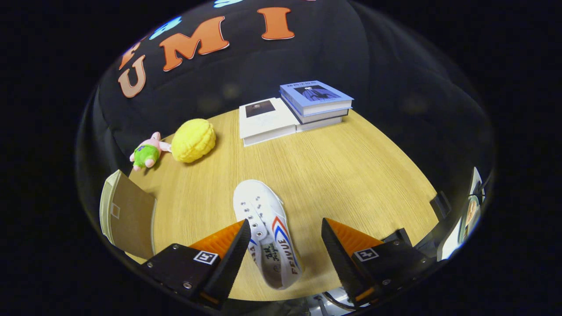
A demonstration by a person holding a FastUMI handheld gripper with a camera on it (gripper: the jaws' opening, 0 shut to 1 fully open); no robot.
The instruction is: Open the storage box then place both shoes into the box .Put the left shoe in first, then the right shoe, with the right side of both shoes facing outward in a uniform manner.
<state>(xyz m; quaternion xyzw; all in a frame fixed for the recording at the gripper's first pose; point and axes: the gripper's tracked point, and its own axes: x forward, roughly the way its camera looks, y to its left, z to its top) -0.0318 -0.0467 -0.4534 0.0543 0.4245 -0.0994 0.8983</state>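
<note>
A: Where are the fingers (285,235)?
B: I've got them spread wide, pinching nothing. White shoe (265,230) lies on the desk (342,175) btwn them, nearer the left finger.
A: And the storage box (127,215)?
B: Left of fingers, at desk edge.

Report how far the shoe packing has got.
Possibly done: the storage box sits open beside the fingers; I cannot see inside it. In hand: the gripper is open, its fingers straddling the white sneaker lying on the wooden table, not yet pressing it. Left: grasp this sneaker and box it.
</note>
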